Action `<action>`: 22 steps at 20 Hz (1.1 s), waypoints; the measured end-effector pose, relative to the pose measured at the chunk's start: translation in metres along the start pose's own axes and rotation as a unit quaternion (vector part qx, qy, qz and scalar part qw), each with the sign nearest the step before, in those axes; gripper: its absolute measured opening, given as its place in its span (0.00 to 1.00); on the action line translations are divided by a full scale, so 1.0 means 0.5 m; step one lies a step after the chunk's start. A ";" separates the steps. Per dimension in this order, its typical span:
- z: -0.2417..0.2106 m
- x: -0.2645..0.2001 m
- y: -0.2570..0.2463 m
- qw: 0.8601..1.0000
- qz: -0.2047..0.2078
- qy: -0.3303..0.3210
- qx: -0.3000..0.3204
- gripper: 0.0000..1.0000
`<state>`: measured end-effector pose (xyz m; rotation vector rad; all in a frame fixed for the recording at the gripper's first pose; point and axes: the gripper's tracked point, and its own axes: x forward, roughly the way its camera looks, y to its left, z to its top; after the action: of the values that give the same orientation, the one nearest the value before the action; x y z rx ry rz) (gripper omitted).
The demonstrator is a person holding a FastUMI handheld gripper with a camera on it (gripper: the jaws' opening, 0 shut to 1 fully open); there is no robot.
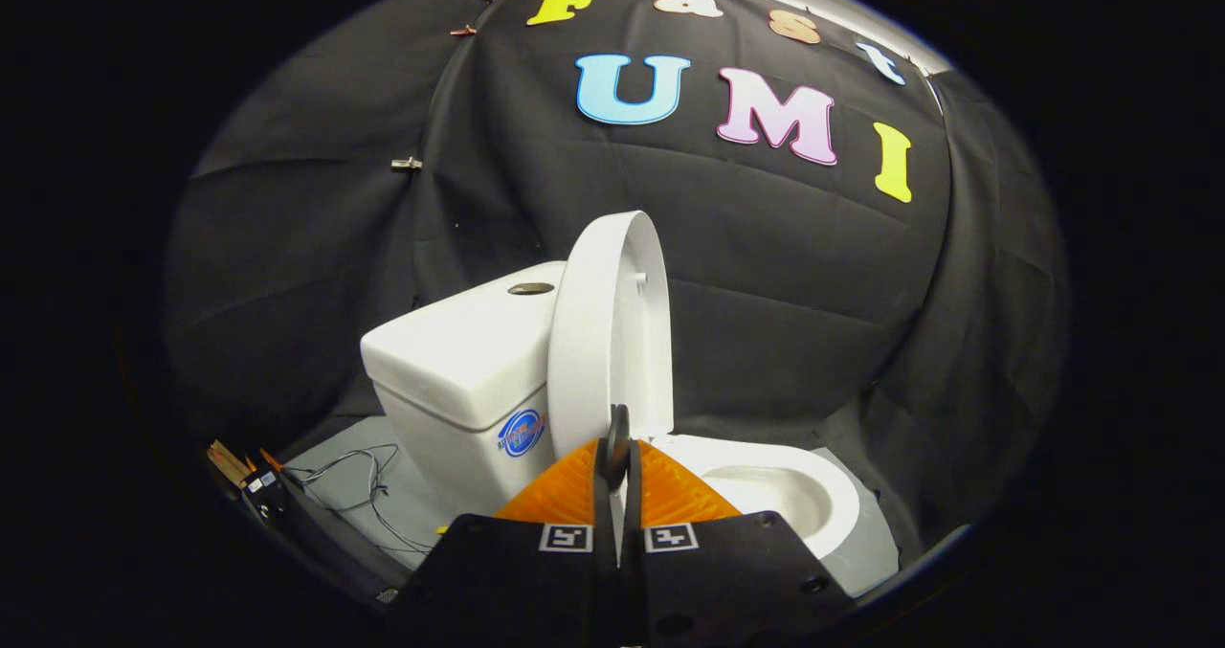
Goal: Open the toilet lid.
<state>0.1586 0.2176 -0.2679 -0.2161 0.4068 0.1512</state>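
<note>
A white toilet stands ahead of me. Its lid [598, 342] is raised, standing nearly upright in front of the tank [459, 361], with its underside turned toward the open bowl [794, 495]. My gripper [617, 437] is shut, fingers pressed together with nothing between them. The fingertips sit just in front of the lid's lower edge, near the hinge end of the bowl. Whether they touch the lid I cannot tell.
The tank top carries a round flush button [531, 288]. Loose thin cables [364, 476] and a small box [258, 485] lie on the grey floor [866, 552] left of the toilet. Black cloth walls close in behind and on both sides.
</note>
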 end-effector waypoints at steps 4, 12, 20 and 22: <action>-0.004 -0.001 0.007 1.000 0.010 0.006 0.006 0.06; 0.060 -0.074 -0.052 0.999 0.014 -0.024 0.035 0.91; 0.240 -0.278 -0.201 0.991 -0.021 -0.122 0.050 0.99; 0.270 -0.331 -0.235 0.989 -0.029 -0.139 0.043 0.99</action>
<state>0.0811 0.1190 -0.0588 -0.1181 0.1283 0.1048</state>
